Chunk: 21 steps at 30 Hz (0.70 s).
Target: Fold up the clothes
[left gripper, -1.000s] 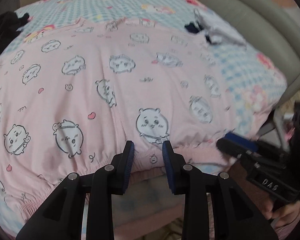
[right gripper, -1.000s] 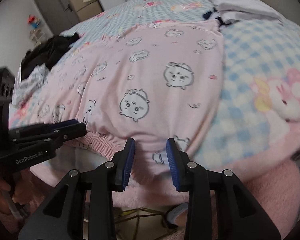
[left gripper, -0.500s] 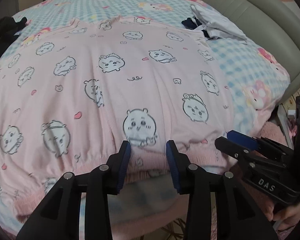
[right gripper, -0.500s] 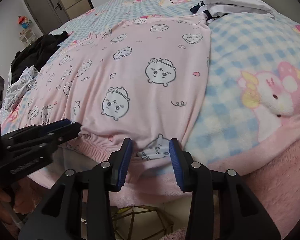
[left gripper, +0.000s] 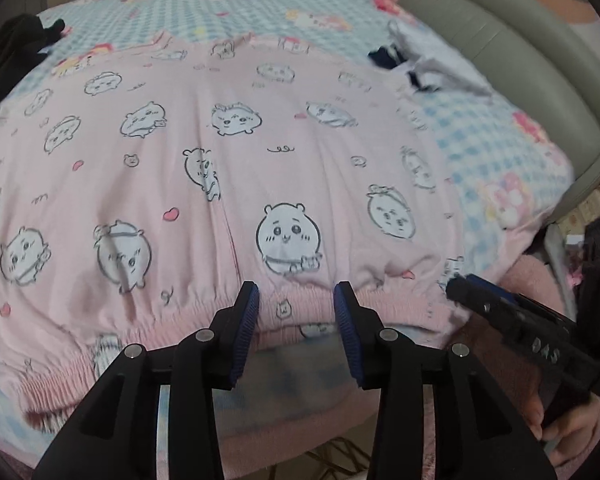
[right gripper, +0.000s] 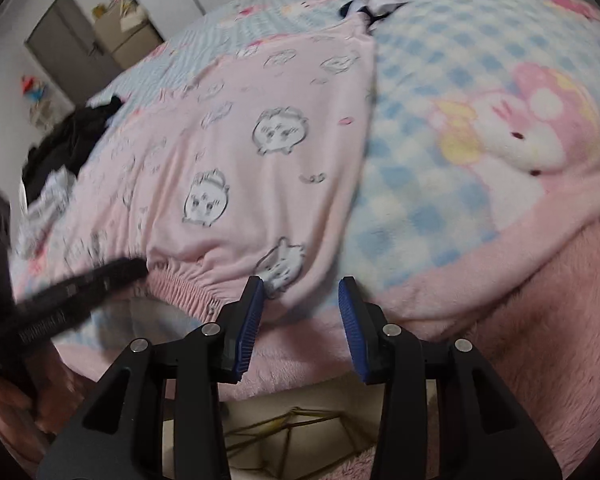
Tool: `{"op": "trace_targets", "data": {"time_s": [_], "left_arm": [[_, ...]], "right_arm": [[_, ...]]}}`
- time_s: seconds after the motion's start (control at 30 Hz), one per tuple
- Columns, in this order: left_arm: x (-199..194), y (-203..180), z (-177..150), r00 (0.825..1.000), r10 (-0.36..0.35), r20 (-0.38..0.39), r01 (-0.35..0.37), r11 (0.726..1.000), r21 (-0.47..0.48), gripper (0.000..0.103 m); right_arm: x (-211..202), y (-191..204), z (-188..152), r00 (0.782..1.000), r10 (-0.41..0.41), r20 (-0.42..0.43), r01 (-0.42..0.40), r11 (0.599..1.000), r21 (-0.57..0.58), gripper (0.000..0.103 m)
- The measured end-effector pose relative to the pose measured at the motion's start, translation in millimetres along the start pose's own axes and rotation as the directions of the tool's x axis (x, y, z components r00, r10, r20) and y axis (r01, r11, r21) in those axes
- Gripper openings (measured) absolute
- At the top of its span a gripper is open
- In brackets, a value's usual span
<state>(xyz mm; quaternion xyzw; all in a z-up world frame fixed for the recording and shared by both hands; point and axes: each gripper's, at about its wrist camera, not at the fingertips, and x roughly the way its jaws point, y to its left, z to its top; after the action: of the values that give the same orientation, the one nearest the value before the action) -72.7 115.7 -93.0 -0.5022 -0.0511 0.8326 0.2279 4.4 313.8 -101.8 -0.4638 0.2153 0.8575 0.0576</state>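
Pink pajama bottoms (left gripper: 236, 184) flat, black clothes (left gripper: 8, 52) beyond.

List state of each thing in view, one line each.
Pink pajama garment: spread flat on the bed, unfolded, elastic waistband at the near edge.
Left tongs: open, at the waistband, not gripping.
Right tongs: open, at the garment's right corner, not gripping.
Checkered blanket: spread under the garment.
Dark clothes: crumpled heap, far left.
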Motion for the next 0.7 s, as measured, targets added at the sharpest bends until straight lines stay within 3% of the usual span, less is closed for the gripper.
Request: {"op": "trace_targets", "data": {"time_s": [0.1,0.23,0.4,0.7], "left_arm": [[-9,9,4,0.999,-0.02,0.029,0.021,0.999,-0.024,0.041],[-7,20,16,0.999,-0.036,0.029,0.037,0.998,-0.047,0.041],[29,16,14,0.997,0.025,-0.072,-0.023,0.999,0.027,0.044],[14,18,2,1.0,-0.02,0.005,0.02,1.0,-0.001,0.045]], "right_arm": [[-2,2,1,0.999,0.035,0.018,-0.036,0.999,0.012,0.043],[8,6,0,0.996,0.073,-0.049,-0.072,0.997,0.026,0.046],[23,7,-1,0.984,0.124,-0.127,-0.117,0.991,0.064,0.046],[42,13,2,0.966,0.2,-0.165,-0.183,0.977,0.113,0.048]]}}
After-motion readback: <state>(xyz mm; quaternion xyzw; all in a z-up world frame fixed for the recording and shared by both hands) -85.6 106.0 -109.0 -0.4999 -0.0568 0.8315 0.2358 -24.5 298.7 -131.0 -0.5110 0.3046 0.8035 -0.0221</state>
